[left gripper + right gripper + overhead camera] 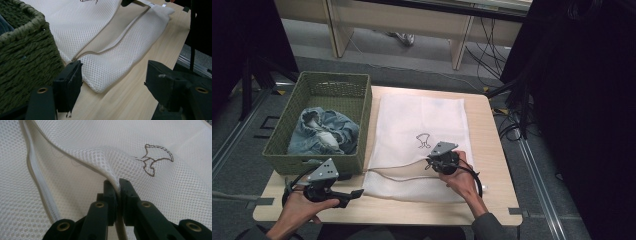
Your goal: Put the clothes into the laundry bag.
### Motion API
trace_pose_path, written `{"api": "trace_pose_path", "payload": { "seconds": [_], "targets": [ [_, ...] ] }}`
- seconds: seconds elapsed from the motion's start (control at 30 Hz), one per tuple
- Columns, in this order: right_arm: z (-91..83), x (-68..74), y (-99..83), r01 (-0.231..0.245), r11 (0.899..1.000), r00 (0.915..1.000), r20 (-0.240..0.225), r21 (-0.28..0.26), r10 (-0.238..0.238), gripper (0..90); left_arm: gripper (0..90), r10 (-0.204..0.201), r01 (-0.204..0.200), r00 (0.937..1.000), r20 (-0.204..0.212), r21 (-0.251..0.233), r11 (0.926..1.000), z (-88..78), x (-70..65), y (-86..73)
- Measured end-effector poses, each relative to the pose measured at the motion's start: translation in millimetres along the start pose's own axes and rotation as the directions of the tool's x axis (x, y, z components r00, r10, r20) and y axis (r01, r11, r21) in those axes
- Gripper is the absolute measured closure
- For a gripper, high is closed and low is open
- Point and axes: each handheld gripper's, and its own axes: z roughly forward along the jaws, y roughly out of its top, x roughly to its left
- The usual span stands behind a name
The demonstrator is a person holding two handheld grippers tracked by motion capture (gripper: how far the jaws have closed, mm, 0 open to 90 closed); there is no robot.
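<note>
A white mesh laundry bag (419,125) lies flat on the wooden table (494,150), its zipper (117,42) undone along the near side. My right gripper (434,159) is shut on the bag's upper zipper edge and lifts a fold of mesh (75,145) between its jaws (118,183). A brown embroidered motif (155,160) sits just beyond. My left gripper (354,192) stands open at the table's front left. In the left gripper view its jaws (113,75) frame the bag's near corner (100,85) without touching it.
A green woven basket (367,115) stands at the table's left with crumpled blue jeans (324,131) inside; its corner (27,57) is close beside my left jaw. Bare wood (135,95) runs along the front edge. Cables and dark stands lie to the right of the table.
</note>
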Motion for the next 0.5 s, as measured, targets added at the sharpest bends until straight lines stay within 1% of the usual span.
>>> {"api": "trace_pose_path", "payload": {
  "seconds": [0.03,0.07,0.1,0.13,0.17,0.2,0.23,0.27,0.3,0.33,0.37,0.4,0.43,0.47,0.5],
  "targets": [
    [-1.4,-2.4,1.7,-0.011,1.0,0.9999,-0.011,-0.002,0.011,85.4,28.7,0.014,-0.014,0.9999,-0.003,0.006,0.9999,-1.2,0.8,0.8],
    [-2.3,-4.4,3.0,-0.023,1.0,0.9997,-0.007,-0.01,0.023,85.6,28.8,0.016,-0.016,0.9999,0.002,-0.001,0.9999,-1.1,1.2,0.9],
    [-3.8,-6.9,4.2,-0.031,0.999,0.9994,-0.014,-0.014,0.031,85.7,28.8,0.02,-0.02,0.9998,-0.002,-0.001,0.9998,-2.3,1.6,1.9],
    [-4.8,-8.8,5.5,-0.044,0.999,0.999,-0.007,-0.027,0.044,85.8,28.9,0.0,0.0,1.0,-0.004,-0.01,0.9999,-2.9,1.8,2.8],
    [-6.9,-10.8,6.7,-0.054,0.998,0.9985,-0.009,-0.036,0.053,85.8,28.9,-0.003,0.003,0.9999,-0.01,-0.01,0.9999,-3.5,1.8,4.1],
    [-7.4,-11.6,7.5,-0.061,0.997,0.9981,-0.012,-0.037,0.061,85.8,28.9,-0.002,0.002,1.0,-0.006,-0.02,0.9998,-4.5,3.2,5.9],
    [-8.9,-13.4,8.8,-0.053,0.998,0.9986,-0.008,-0.041,0.053,85.9,28.9,-0.002,0.002,0.9999,-0.015,-0.03,0.9995,-6.6,3.4,7.9],
    [-9.5,-13.9,10.0,-0.066,0.997,0.9978,-0.008,-0.045,0.066,85.9,29.0,0.005,-0.006,0.9998,-0.021,-0.033,0.9994,-9.7,4.0,9.8],
    [-10.8,-15.1,11.3,-0.062,0.997,0.998,-0.006,-0.048,0.062,86.1,29.2,0.007,-0.008,0.9996,-0.027,-0.048,0.9988,-12.9,4.3,12.2],
    [-12.4,-15.5,13.3,-0.066,0.997,0.9978,-0.011,-0.045,0.066,86.1,29.3,0.012,-0.014,0.9993,-0.034,-0.048,0.9987,-15.6,4.9,13.8],
    [-13.3,-15.8,14.4,-0.06,0.997,0.9982,-0.002,-0.055,0.06,86.1,29.2,0.011,-0.013,0.9993,-0.036,-0.058,0.9982,-18.8,5.4,15.7],
    [-15.1,-16.7,15.8,-0.064,0.996,0.9979,-0.009,-0.058,0.064,86.1,29.2,0.018,-0.021,0.9988,-0.046,-0.062,0.9978,-22.7,6.8,17.8],
    [-15.1,-18.1,17.1,-0.067,0.995,0.9977,-0.015,-0.068,0.067,86.1,29.2,0.024,-0.028,0.9974,-0.068,-0.062,0.9977,-28.0,8.6,20.1],
    [-16.8,-20.0,18.5,-0.064,0.996,0.998,-0.005,-0.069,0.064,86.2,29.1,0.022,-0.027,0.9973,-0.07,-0.071,0.9971,-31.2,10.4,22.0],
    [-18.6,-20.8,19.3,-0.077,0.995,0.997,-0.014,-0.062,0.076,86.2,29.1,0.018,-0.024,0.9965,-0.081,-0.076,0.9968,-33.9,11.9,23.4]
  ]
}}
